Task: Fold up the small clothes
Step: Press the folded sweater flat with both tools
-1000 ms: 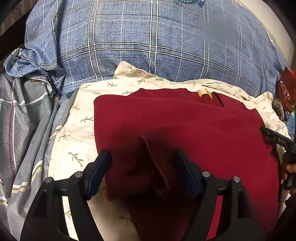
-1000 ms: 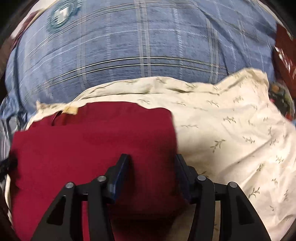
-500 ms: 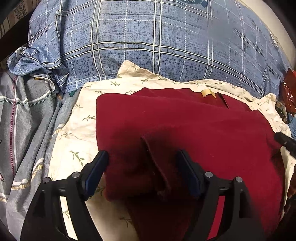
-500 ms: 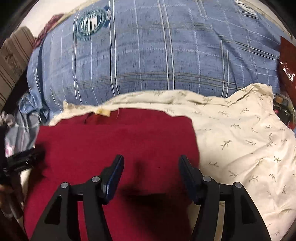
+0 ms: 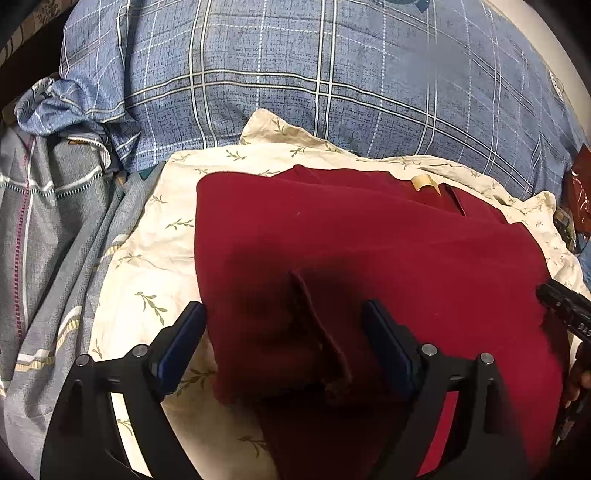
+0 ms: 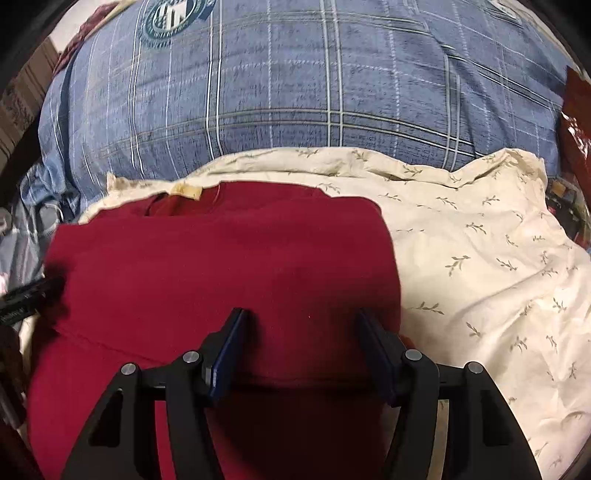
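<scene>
While the red garment (image 5: 369, 251) lies folded flat on a cream cloth with a leaf print (image 5: 147, 236), both claws hang just above its near edge. The left claw (image 5: 284, 332) has its jaws opening, and they stand wide: a raised ridge of the red fabric stands up between the blue pads (image 5: 181, 339) without either pad pressing on it, so the cloth is released. One pad sits over the garment's left edge, the other over its middle. In the right wrist view the right claw (image 6: 299, 339) is parted to a middling width over the garment's (image 6: 221, 266) right part, close to its right edge; the fabric beneath looks smooth and unpinched, so nothing is gripped there either. A small tan label (image 5: 424, 182) shows at the garment's far edge, near the collar. Behind the cream cloth (image 6: 480, 258) rises a big blue checked pillow (image 5: 332, 74) with a round badge (image 6: 173, 16) printed on it. A grey striped blanket (image 5: 44, 229) is bunched at the left in the left wrist view. Each claw's black tip shows at the edge of the other's view, at opposite sides of the garment.
</scene>
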